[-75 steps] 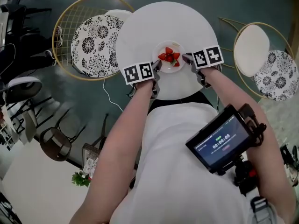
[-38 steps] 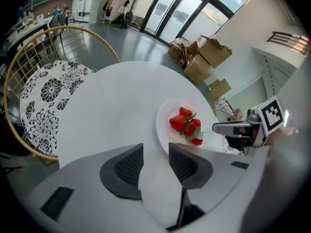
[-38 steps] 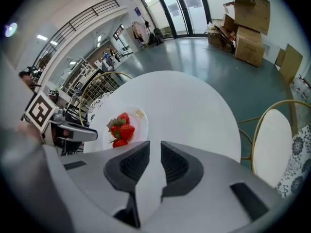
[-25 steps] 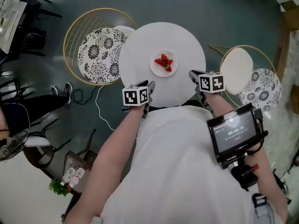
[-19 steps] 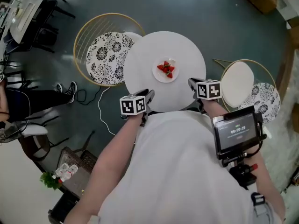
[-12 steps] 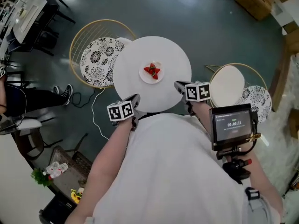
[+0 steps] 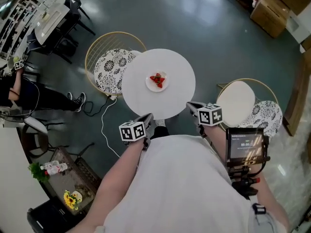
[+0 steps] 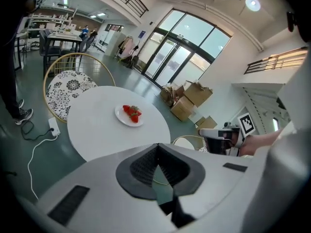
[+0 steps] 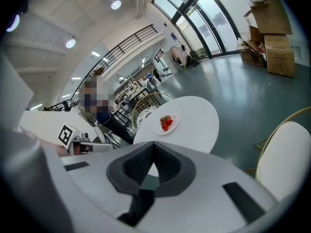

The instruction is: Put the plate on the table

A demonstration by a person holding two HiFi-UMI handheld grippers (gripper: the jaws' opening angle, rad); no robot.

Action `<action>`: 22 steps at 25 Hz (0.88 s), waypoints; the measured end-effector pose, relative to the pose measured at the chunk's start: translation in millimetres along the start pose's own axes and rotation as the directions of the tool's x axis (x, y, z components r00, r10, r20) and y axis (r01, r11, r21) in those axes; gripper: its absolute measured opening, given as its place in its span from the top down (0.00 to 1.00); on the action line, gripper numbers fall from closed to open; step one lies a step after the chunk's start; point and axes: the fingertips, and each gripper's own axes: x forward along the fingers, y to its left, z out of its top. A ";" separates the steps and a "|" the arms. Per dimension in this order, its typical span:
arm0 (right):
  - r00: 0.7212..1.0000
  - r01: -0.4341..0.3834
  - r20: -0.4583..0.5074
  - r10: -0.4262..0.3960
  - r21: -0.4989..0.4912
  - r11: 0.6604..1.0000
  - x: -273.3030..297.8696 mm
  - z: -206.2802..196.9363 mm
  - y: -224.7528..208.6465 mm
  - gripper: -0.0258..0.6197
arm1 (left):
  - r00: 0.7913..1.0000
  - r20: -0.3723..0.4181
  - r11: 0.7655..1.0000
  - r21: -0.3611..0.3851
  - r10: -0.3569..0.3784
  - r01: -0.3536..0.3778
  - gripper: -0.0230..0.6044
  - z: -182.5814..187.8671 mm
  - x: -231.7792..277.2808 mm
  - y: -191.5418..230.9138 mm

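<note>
We see a glossy teal floor (image 7: pixel 194 18), gold-framed chairs (image 7: pixel 235 101) with patterned cushions (image 7: pixel 112 72), tall glazed doors (image 8: pixel 175 57), stacked cardboard boxes (image 8: pixel 192 93), and round ceiling lights (image 9: pixel 115 4).

We record a wire chair (image 7: pixel 103 43) carrying a patterned cushion (image 7: pixel 112 69) at left, and a white-seated chair (image 7: pixel 235 97) at right with a second cushion (image 7: pixel 266 116) just beside its seat. A white cable (image 7: pixel 103 130) lies on the dark floor (image 7: pixel 194 18), and cardboard boxes (image 7: pixel 268 7) stand at upper right.
</note>
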 end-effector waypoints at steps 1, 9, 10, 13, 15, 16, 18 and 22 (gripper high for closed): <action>1.000 -0.001 0.008 0.001 -0.006 1.000 -9.8 -7.4 0.3 0.96 | 1.000 0.006 1.000 0.015 -0.007 0.007 0.95 -7.5 -3.4 -9.2; 0.999 -0.032 0.021 0.032 -0.006 0.999 -67.4 -68.1 7.5 0.96 | 0.996 0.069 0.996 0.069 -0.056 0.051 0.95 -59.9 -30.6 -73.9; 0.999 -0.042 0.018 0.042 -0.008 0.999 -66.5 -72.7 11.5 0.96 | 0.996 0.076 0.996 0.071 -0.053 0.047 0.95 -64.5 -35.9 -75.6; 0.997 -0.078 0.008 0.078 -0.024 0.997 -61.9 -79.7 24.9 0.96 | 0.995 0.092 0.997 0.066 -0.035 0.029 0.95 -76.2 -49.3 -77.5; 0.995 -0.102 0.003 0.102 -0.044 0.994 -60.3 -80.7 34.8 0.96 | 0.994 0.103 0.998 0.060 -0.022 0.016 0.96 -82.0 -57.3 -79.3; 0.993 -0.114 0.002 0.114 -0.055 0.992 -59.4 -80.6 39.8 0.96 | 0.994 0.111 0.998 0.060 -0.016 0.010 0.95 -83.7 -61.5 -80.0; 0.991 -0.137 0.002 0.137 -0.076 0.988 -56.8 -78.9 49.2 0.96 | 0.992 0.128 0.998 0.063 -0.006 -0.002 0.95 -84.8 -68.4 -80.6; 0.986 -0.164 0.006 0.165 -0.095 0.982 -53.8 -73.9 59.1 0.96 | 0.988 0.154 0.997 0.075 0.019 -0.031 0.95 -83.9 -74.4 -79.7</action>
